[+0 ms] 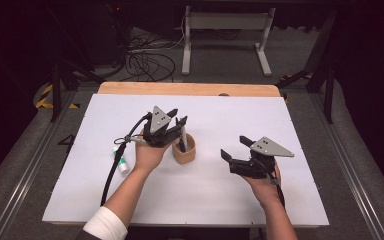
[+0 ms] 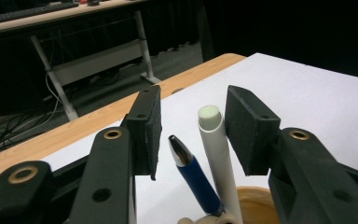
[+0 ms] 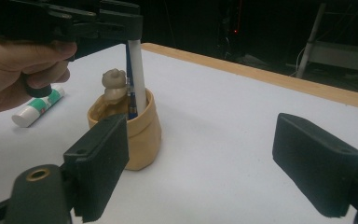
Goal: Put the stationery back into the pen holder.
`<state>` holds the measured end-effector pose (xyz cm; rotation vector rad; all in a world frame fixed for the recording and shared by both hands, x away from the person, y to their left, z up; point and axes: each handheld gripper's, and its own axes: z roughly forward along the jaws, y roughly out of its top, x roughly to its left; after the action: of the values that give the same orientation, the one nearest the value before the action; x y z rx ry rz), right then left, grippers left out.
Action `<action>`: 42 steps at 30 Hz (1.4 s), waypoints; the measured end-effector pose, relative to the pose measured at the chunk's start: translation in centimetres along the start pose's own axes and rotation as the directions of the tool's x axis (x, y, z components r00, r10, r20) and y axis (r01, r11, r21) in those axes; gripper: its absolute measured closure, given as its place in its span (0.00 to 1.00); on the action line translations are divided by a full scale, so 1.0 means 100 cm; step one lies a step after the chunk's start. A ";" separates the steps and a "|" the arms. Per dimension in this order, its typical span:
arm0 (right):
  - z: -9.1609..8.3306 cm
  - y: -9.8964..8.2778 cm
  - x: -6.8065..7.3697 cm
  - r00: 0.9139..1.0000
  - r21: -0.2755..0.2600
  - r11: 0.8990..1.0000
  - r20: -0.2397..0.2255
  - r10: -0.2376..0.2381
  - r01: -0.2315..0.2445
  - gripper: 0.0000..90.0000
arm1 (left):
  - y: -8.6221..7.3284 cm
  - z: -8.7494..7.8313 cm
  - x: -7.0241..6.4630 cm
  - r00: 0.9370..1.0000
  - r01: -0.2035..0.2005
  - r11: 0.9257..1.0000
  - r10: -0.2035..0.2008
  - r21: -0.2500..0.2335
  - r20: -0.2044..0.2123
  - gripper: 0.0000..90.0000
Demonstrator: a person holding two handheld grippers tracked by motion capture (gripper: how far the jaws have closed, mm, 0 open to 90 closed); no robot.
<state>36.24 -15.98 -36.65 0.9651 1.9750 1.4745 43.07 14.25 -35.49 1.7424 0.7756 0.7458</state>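
Note:
A tan cup [image 1: 184, 150] stands near the middle of the white table sheet [image 1: 205, 195]. In it stand a white pen [image 2: 214, 149] and a blue pen [image 2: 196, 177]. My left gripper [image 1: 178, 117] hovers over the cup with its jaws apart on either side of the two pen tops; there is a gap beside the blue pen and no pad presses. The right gripper view shows the cup [image 3: 142, 140], the white pen [image 3: 137, 74] rising to the left gripper's jaws, and a small beige figure [image 3: 113, 84] on the rim. To the right of the cup, my right gripper [image 1: 234, 146] stands open and empty.
A white glue stick with a green label [image 1: 122, 164] lies on the sheet left of the cup, under the left forearm. A wooden table edge [image 1: 190, 89] runs along the far side. Beyond it are cables and a white desk frame [image 1: 225, 30] on the floor.

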 end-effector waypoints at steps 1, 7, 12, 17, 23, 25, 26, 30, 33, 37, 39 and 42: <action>0.000 0.000 0.000 1.000 0.000 1.000 -0.001 0.000 0.000 0.22 | 0.000 0.000 0.001 1.000 -0.003 1.000 0.003 0.000 -0.006 0.63; 0.001 0.000 0.000 1.000 0.006 1.000 0.001 -0.002 0.002 0.22 | -0.001 0.001 0.004 1.000 0.020 1.000 -0.019 0.010 -0.014 0.63; 0.001 0.000 0.000 1.000 0.005 1.000 -0.001 -0.005 0.005 0.22 | -0.001 0.000 0.004 1.000 0.027 1.000 -0.027 0.008 -0.010 0.62; 0.000 0.000 0.000 1.000 0.003 1.000 0.000 -0.004 0.004 0.22 | 0.000 -0.005 0.006 0.999 0.044 0.999 -0.044 0.003 0.001 0.57; 0.000 0.000 0.000 1.000 0.000 1.000 0.001 -0.006 0.006 0.22 | -0.002 -0.014 0.010 0.997 0.081 0.997 -0.081 0.009 0.013 0.51; 0.000 0.000 0.000 1.000 -0.003 1.000 0.001 -0.008 0.008 0.22 | -0.003 -0.017 0.012 0.996 0.092 0.996 -0.092 0.014 0.011 0.49; 0.000 0.000 0.000 1.000 -0.004 1.000 0.001 -0.008 0.008 0.22 | -0.004 -0.018 0.013 0.995 0.101 0.995 -0.101 0.016 0.009 0.46; 0.000 0.000 0.001 1.000 -0.005 1.000 0.001 -0.009 0.009 0.22 | -0.007 -0.025 0.016 0.994 0.108 0.994 -0.108 0.029 -0.004 0.40; 0.001 0.000 0.001 1.000 -0.004 1.000 0.003 -0.011 0.011 0.22 | -0.008 -0.030 0.018 0.995 0.102 0.994 -0.102 0.036 -0.009 0.38; 0.001 -0.001 0.000 1.000 -0.006 1.000 0.007 -0.009 0.009 0.21 | -0.011 -0.037 0.020 0.995 0.099 0.994 -0.098 0.049 -0.005 0.33; 0.001 -0.001 -0.001 1.000 -0.011 1.000 0.009 -0.009 0.010 0.21 | -0.013 -0.040 0.021 0.995 0.095 0.994 -0.095 0.056 -0.004 0.32; 0.001 -0.002 -0.001 1.000 -0.010 1.000 0.014 -0.007 0.007 0.21 | -0.017 -0.045 0.023 0.996 0.095 0.994 -0.094 0.063 -0.008 0.31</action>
<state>36.34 -15.99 -36.83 0.9606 1.9576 1.4687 40.65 19.05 -35.64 1.7479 0.8873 0.6683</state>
